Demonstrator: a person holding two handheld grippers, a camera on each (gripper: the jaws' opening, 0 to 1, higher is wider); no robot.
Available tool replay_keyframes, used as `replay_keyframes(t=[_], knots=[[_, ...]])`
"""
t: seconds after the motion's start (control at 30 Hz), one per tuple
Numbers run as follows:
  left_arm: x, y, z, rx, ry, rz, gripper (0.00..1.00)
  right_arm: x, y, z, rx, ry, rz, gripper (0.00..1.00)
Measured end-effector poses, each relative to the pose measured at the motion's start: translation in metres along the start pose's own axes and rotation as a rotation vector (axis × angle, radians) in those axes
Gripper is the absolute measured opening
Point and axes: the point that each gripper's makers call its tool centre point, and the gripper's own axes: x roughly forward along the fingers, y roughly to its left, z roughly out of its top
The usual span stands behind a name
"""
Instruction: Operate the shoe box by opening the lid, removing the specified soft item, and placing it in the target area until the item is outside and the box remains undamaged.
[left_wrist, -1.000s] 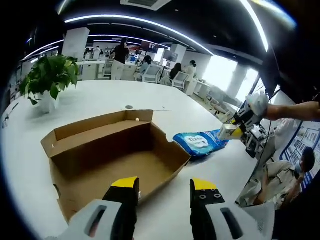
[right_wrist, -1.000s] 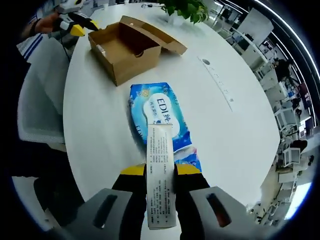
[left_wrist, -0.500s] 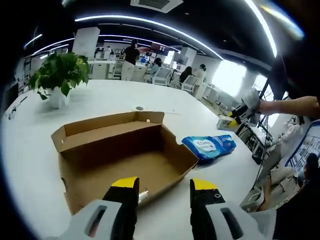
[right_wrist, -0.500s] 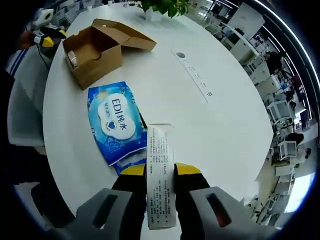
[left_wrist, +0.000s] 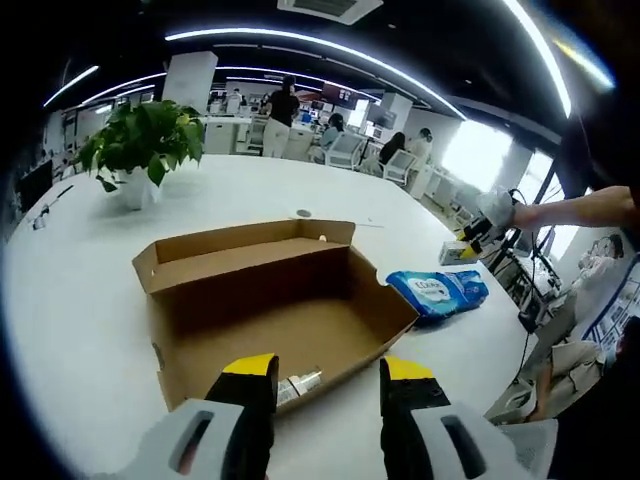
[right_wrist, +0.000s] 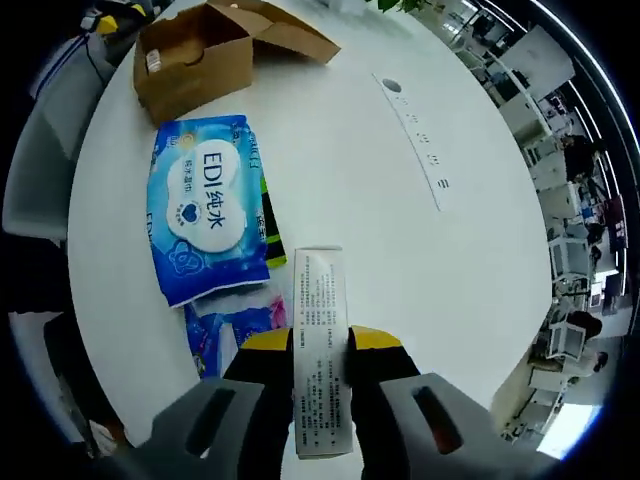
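While the left gripper (left_wrist: 328, 372) hung open-jawed before the opened shoe box (left_wrist: 275, 300), the right gripper (right_wrist: 320, 345) clamped a slim white carton (right_wrist: 319, 345) lengthwise along its jaws, above bare tabletop (right_wrist: 400, 220) just beside the blue wipes pack (right_wrist: 205, 220).

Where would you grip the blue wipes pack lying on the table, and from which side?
By judgement, take the wipes pack at one long edge, coming down from above. It lies flat on the white table, label up, so no face offers a pinch, but a soft edge could bunch between the jaws. The right gripper is shut on a small carton.
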Motion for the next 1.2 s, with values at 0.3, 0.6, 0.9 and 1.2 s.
replay_keyframes(t=[0.3,0.6,0.9,1.2], knots=[[0.004,0.002,0.003,-0.002,0.014,0.014,0.41,0.019,0.002,-0.003,-0.081,0.034,0.041,0.18],[0.012,-0.003,0.000,-0.007,0.028,0.009,0.41,0.033,0.005,-0.016,-0.169,0.092,0.072,0.18],[0.015,-0.003,0.004,-0.004,0.029,0.013,0.41,0.042,0.003,-0.034,-0.201,0.136,0.096,0.18],[0.015,-0.003,-0.001,-0.003,0.046,0.019,0.41,0.045,0.001,-0.037,-0.206,0.142,0.107,0.18]])
